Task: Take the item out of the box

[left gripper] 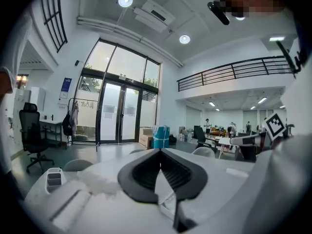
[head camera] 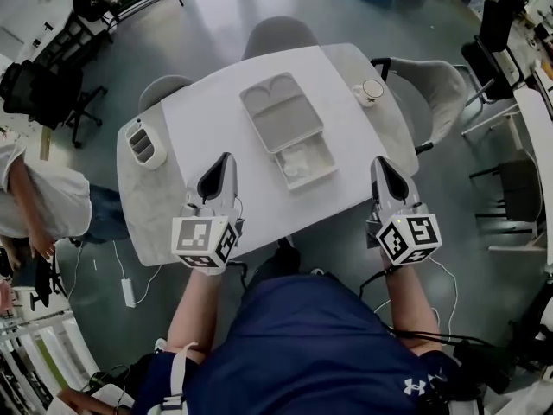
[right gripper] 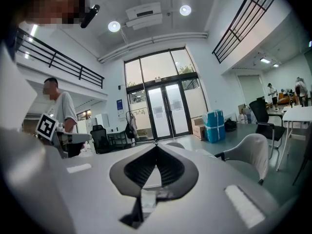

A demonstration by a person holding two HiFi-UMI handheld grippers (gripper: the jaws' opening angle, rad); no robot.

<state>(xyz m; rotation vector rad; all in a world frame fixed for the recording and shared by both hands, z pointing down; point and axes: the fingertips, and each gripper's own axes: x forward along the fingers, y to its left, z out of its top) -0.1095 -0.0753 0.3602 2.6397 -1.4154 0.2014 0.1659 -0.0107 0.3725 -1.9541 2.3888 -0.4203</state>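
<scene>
The item (head camera: 297, 166) lay in the shallow lower tray of the open white box (head camera: 278, 112) at the middle of the white table (head camera: 207, 111), a small pale whitish thing nearly the colour of the tray, its form too small to make out. The box's lid lay flat on the table beyond the tray, showing two moulded hollows. The left gripper (head camera: 227, 157) and the right gripper (head camera: 378, 163) were near the table's front edge, either side of the box and apart from it, each with jaws together and empty.
</scene>
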